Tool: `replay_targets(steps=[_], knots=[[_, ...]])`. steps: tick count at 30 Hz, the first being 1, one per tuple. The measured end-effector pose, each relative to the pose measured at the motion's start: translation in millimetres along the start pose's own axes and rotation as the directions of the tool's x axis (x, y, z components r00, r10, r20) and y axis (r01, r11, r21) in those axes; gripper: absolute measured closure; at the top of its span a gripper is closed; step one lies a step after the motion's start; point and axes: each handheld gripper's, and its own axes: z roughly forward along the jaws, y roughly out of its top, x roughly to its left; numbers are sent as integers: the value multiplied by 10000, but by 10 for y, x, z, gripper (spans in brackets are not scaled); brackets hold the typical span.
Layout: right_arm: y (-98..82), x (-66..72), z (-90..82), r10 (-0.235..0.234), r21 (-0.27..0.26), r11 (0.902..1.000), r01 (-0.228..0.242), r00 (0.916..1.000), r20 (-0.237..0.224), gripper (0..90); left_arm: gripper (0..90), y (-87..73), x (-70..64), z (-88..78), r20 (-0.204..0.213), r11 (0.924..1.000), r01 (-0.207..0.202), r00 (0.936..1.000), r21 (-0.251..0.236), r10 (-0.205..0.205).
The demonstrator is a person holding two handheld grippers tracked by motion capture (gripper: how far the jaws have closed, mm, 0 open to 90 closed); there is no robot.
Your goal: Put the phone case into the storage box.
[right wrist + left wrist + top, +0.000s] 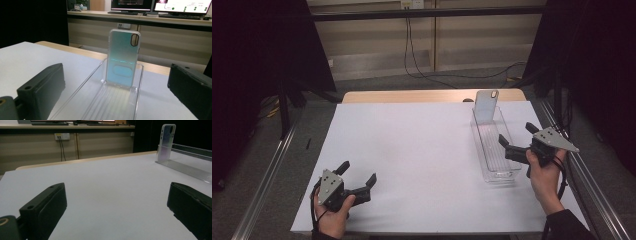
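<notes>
Clear thin plastic phone case [123,58] stands upright, leaning on far wall of long transparent ribbed tray [495,150], right side of white table [412,150]. Right gripper [515,141] just beside tray's near end, jaws spread wide, empty. Left gripper [358,176] well apart, jaws wide, empty. Case probably light, flexible, slippery; best pinched across top edges, gently, tray may slide

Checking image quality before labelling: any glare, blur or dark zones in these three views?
High view: dim, black at both sides, clear tray barely stands out from the white sheet. Left gripper view: near jaws soft, phone case pale against black. Right gripper view: case sharp with a teal sheen, monitors blown out, jaws blurred.
</notes>
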Motion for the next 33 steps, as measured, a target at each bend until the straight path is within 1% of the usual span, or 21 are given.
replay_targets(steps=[3, 5, 9, 11, 13, 14, 15, 16, 18, 20, 25, 26, 29, 30, 32, 33], knots=[[-4, 34, -65, 42, -56, 10000, -43, 9999, -167, 4, 26, -2, 19, -7, -67, 10000, 22, 10000, 17, -22], [-3, 49, -98, -40, -28, 10000, 39, 9997, -247, 9, 27, -5, 20, -7, -86, 10000, -17, 10000, 98, 18], [-19, 76, -166, -49, -4, 10000, 49, 9995, -297, 15, 27, 2, 11, -11, 1, 9999, -93, 10000, 52, 93], [-32, 87, -206, -104, 13, 9999, 105, 9994, -325, 14, 28, 0, 11, -14, 4, 9999, -98, 10000, 61, 98], [-49, 100, -248, -61, 16, 10000, 62, 9996, -277, 8, 27, -1, 13, -16, -14, 9999, -87, 10000, 58, 87], [-63, 108, -262, -59, 56, 10000, 61, 9994, -333, 7, 28, 0, 12, -19, -21, 10000, -82, 10000, 34, 83], [-81, 118, -275, -109, 152, 9998, 113, 9995, -291, 8, 28, 2, 9, -22, -21, 10000, -46, 10000, 21, 46], [-103, 125, -293, -98, 121, 9999, 101, 9996, -253, 7, 28, 3, 5, -25, -11, 10000, -34, 10000, 2, 34], [-141, 130, -326, -29, 211, 9998, 37, 9993, -372, 7, 29, 7, 4, -30, 40, 10000, -97, 9999, 0, 97], [-165, 128, -364, -16, 243, 9997, 25, 9993, -372, 7, 28, 10, 5, -38, 18, 9999, -158, 9999, 11, 158], [-214, 117, -455, 122, 360, 9993, -108, 9992, -374, 5, 29, 14, -5, -59, -35, 9999, -92, 10000, -69, 92], [-225, 118, -472, 116, 363, 9993, -103, 9992, -370, 5, 30, 15, -11, -64, 0, 9999, -59, 10000, -82, 59], [-267, 124, -526, -97, 348, 9993, 107, 9995, -303, 7, 32, 16, -11, -72, 7, 9998, -171, 9999, -71, 171], [-285, 127, -542, -67, 360, 9993, 77, 9996, -281, 5, 32, 16, -11, -73, 5, 9998, -167, 9999, -62, 167], [-326, 129, -569, 41, 420, 9991, -25, 9992, -400, 7, 32, 13, -17, -79, -17, 9999, -122, 9999, -71, 122], [-344, 131, -589, 63, 432, 9991, -47, 9993, -356, 5, 32, 13, -16, -86, 32, 9999, -136, 9999, -51, 136]])
